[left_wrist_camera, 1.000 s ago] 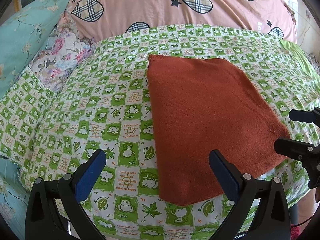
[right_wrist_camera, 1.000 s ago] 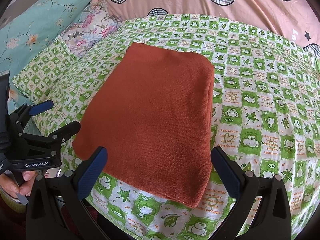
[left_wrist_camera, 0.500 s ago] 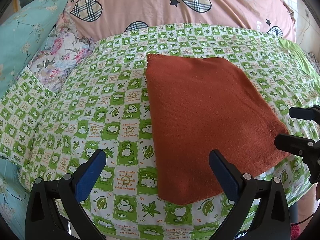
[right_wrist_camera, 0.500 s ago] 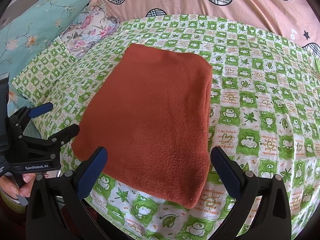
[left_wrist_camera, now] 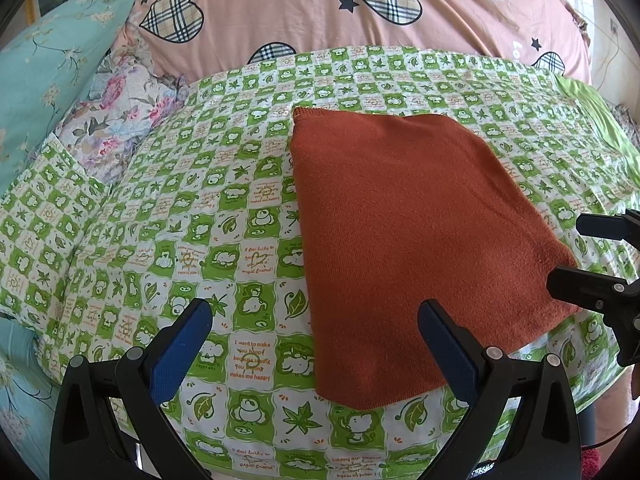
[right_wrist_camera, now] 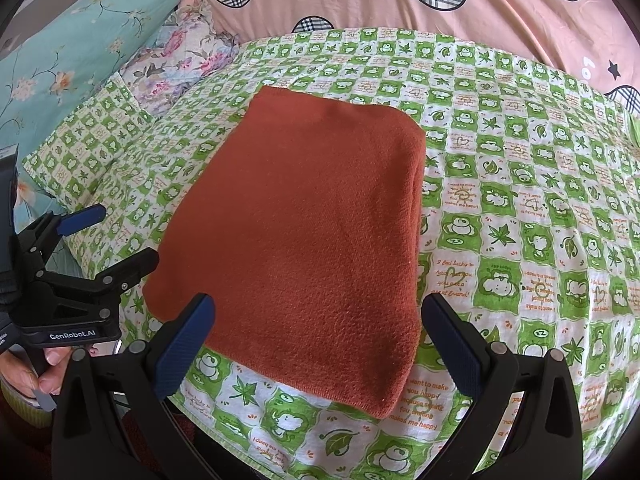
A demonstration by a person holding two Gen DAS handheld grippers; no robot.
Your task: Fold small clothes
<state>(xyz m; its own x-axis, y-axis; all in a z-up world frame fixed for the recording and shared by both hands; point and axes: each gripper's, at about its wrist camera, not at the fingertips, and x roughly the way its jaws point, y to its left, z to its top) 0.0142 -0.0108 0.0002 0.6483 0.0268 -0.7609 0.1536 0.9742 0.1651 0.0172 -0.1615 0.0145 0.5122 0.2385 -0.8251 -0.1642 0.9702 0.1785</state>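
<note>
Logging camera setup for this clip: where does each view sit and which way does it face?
Left wrist: on the left gripper, facing across the bed; rust-orange folded cloth right of centre, right gripper at right edge.
Right wrist: on the right gripper, cloth centred; left gripper and a hand at left.
Shared: cloth, green checked sheet.

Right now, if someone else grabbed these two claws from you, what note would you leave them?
Left claw: open, empty, near the cloth's left front corner.
Right claw: open, empty, over the cloth's near edge.
Rust-orange cloth: lying flat as a folded rectangle on the green checked sheet, layers visible on its right edge.
Done: at least one fold.
Left: possibly one more fold; your call.
</note>
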